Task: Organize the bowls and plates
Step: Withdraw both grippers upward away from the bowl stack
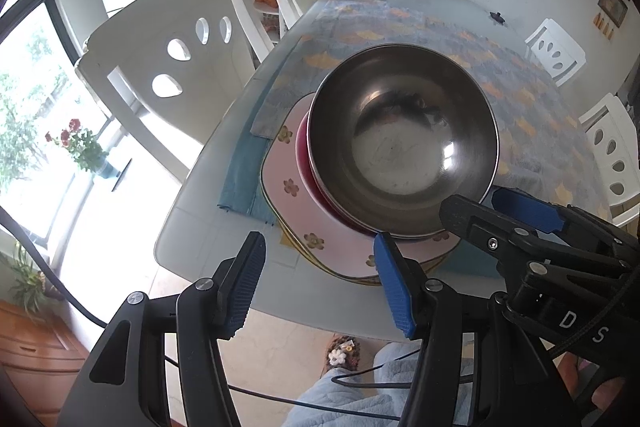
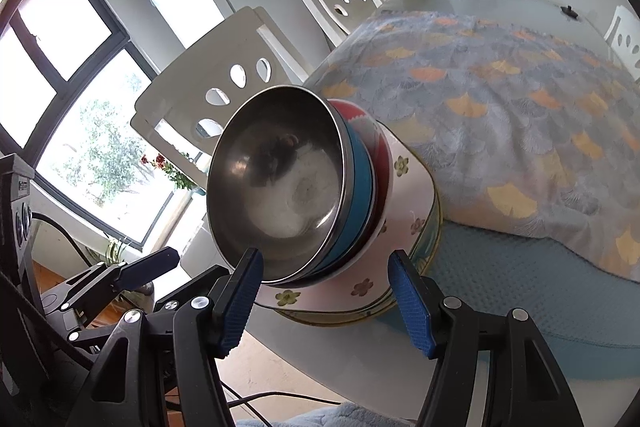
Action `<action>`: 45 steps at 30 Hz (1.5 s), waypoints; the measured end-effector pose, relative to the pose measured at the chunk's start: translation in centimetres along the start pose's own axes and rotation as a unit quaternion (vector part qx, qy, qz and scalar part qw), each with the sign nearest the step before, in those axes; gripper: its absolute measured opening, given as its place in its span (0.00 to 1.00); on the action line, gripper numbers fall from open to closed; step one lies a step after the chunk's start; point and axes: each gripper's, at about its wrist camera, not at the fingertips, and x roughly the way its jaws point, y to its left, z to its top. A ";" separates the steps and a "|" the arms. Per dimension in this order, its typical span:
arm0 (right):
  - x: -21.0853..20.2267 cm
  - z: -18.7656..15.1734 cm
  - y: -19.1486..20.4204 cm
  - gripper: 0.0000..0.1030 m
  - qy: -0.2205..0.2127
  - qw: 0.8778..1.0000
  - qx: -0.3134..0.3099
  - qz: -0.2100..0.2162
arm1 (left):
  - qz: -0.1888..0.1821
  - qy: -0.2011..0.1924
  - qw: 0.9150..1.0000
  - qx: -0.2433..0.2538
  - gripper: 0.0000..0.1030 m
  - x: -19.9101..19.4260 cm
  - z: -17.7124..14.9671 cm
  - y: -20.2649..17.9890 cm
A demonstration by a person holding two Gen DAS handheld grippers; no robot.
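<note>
Item: one nested stack of tableware, near the table's (image 1: 192, 227) front edge, directly ahead of both grippers.

Contents, top down: steel bowl (image 1: 404, 143), blue bowl (image 2: 360, 195), red bowl (image 1: 306, 163), pink flowered plate (image 1: 288, 187), and a gold-rimmed plate (image 2: 400, 307) at the bottom. Largest and flattest pieces sit lowest, which looks like deliberate sorting by size; judged from this, the stacking itself is largely done.

Left gripper (image 1: 318, 281): jaws partly open, nothing between them. It hovers short of the stack, with the pink flowered plate's near rim just beyond its right pad. No contact shows.

Right gripper (image 2: 330, 301): jaws about half open, straddling the near edge of the stack. The left pad stands close by the steel bowl's lower rim and the right pad by the plates' edge; whether either pad touches cannot be told. No grip is evident, so it is read as empty. (Its placement suggests steadying or squaring the pile rather than lifting it.)

View notes: the left wrist view looks down into the steel bowl and shows the other gripper coming in from the right, one finger over the bowl's near rim; the blue bowl is hidden there. The right wrist view sees the stack side-on, revealing each layer, and the patterned cloth (image 2: 500, 99) beyond.
</note>
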 end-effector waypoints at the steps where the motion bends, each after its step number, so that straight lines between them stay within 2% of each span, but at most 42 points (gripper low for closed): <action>1: 0.1 0.0 0.0 0.61 0.001 1.000 0.001 0.001 | 0.000 0.000 1.000 0.000 0.53 0.0 0.0 0.1; 25: 0.5 -0.1 0.2 0.61 0.009 1.000 0.005 0.000 | -0.002 0.005 1.000 0.000 0.53 0.2 -0.3 0.3; 29: 0.5 -0.3 0.4 0.61 0.009 1.000 0.004 0.001 | 0.005 0.009 1.000 -0.002 0.59 0.2 -0.5 0.4; 33: 0.1 -0.6 0.8 0.61 0.003 1.000 -0.003 -0.001 | 0.034 -0.005 0.999 0.006 0.61 -0.2 -0.5 0.1; 40: -0.9 -0.7 1.3 0.61 -0.017 1.000 -0.015 0.007 | 0.024 -0.016 1.000 -0.010 0.66 -0.6 -0.3 0.6; 45: -1.0 -0.8 1.0 0.61 -0.014 1.000 -0.011 0.010 | 0.030 -0.015 0.999 -0.014 0.66 -0.6 -0.5 0.5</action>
